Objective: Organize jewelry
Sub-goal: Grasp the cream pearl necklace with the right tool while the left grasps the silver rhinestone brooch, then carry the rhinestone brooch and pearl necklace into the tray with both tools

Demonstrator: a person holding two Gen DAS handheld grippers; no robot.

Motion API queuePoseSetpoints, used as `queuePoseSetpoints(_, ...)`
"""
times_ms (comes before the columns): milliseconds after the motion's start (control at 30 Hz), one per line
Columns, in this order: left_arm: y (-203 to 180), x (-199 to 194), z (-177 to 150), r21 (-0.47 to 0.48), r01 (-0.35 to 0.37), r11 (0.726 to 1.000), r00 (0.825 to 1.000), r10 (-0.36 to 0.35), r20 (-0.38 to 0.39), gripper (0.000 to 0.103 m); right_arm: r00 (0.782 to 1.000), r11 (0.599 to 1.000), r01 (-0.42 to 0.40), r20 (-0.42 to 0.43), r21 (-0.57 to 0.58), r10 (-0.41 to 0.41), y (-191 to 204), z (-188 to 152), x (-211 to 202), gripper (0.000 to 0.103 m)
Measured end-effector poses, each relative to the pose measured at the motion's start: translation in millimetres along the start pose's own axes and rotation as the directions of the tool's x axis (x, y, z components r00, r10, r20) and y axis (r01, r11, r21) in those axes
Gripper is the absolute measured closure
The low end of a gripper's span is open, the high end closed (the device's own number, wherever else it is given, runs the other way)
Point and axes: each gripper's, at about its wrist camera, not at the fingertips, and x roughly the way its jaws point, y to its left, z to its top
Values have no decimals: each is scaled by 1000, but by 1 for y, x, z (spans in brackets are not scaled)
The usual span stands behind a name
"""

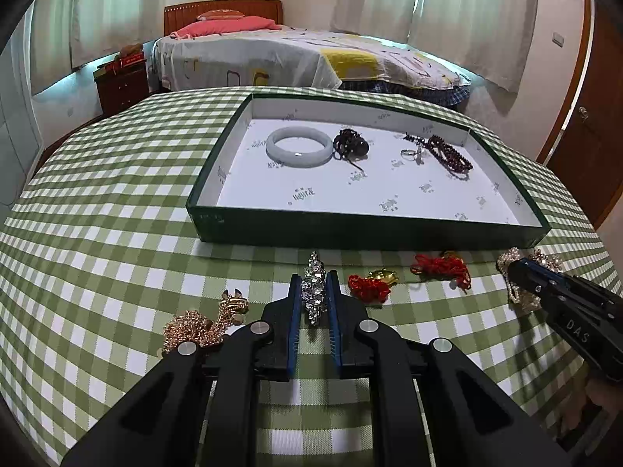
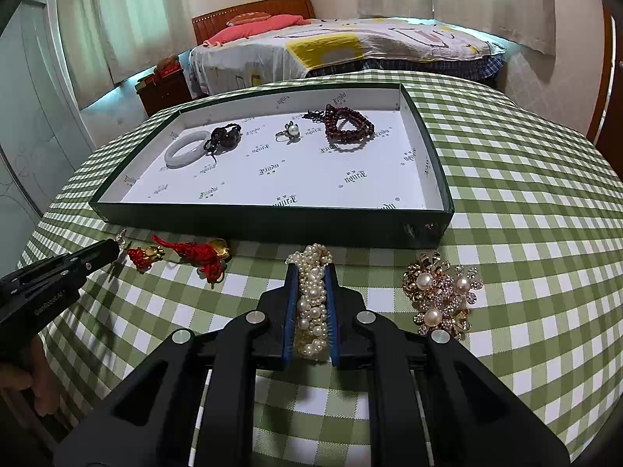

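My left gripper (image 1: 314, 278) is shut on a silver rhinestone brooch (image 1: 314, 290) that lies on the green checked tablecloth. My right gripper (image 2: 311, 272) is shut on a pearl bracelet (image 2: 311, 303), also down on the cloth. A dark green tray (image 1: 350, 231) with a white lining stands just beyond both. It holds a pale jade bangle (image 1: 299, 146), a dark beaded piece (image 1: 350, 144), a pearl ring (image 2: 289, 131) and a dark red bead bracelet (image 2: 348, 128).
Loose on the cloth lie a gold chain (image 1: 202, 325), two red knotted cord charms (image 1: 370, 286) (image 1: 442, 266), and a gold and pearl brooch (image 2: 442, 297). A bed (image 1: 296, 58) stands behind the table. A hand (image 2: 23, 379) shows at the left edge.
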Motion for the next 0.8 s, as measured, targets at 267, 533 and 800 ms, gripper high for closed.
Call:
queuePoseSetpoints(267,-2,-13,2,7,6,1000,999,-6,31,90,1000,1000,-8,25,0,8,2,1,-11,91)
queuePoseSetpoints(533,-2,-21,6,4,10,1000,999,-10,50,90,999,1000,-9,47,-17,10,6,5,-24,91)
queuePoseSetpoints(800,-1,-24,6,-1,11,1000,998,-11,55,90,999,999,-6,54,-31,8,10,4,-28,91)
